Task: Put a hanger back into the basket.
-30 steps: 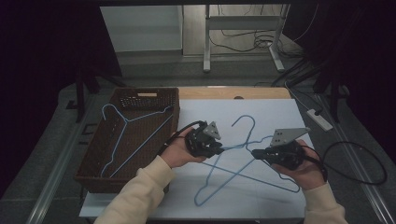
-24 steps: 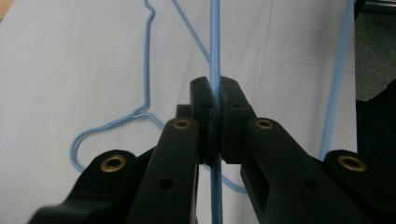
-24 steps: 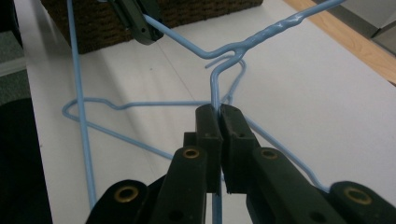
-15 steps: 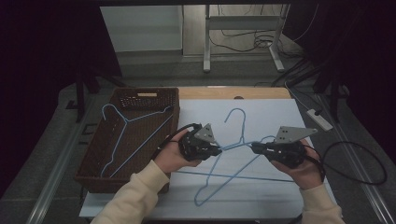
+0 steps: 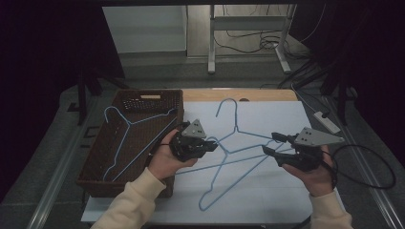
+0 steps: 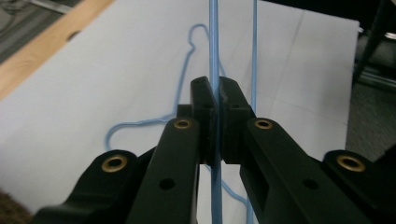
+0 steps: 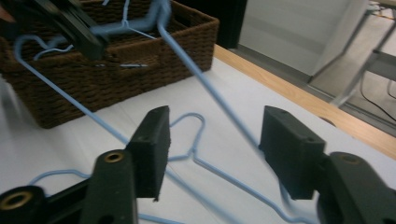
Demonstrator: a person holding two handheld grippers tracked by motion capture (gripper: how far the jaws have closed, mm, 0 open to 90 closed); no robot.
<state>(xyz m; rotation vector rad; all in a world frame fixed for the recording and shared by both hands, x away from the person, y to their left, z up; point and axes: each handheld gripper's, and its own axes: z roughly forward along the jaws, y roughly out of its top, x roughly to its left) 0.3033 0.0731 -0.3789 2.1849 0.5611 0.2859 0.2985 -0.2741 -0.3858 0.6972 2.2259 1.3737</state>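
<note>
Blue wire hanger [image 5: 234,138] pinched near its neck in left tool [image 5: 210,145], lifted above white-covered bench [image 5: 286,119]; right tool [image 5: 273,144] just spread, wire loose between jaws; carry left into wicker basket [image 5: 138,102], clear of second hanger [image 5: 217,191] beneath.

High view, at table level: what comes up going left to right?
Wicker basket with a blue hanger lying in it → left gripper, shut on a blue wire hanger → right gripper, jaws just opened → white power strip at the table's right edge.
</note>
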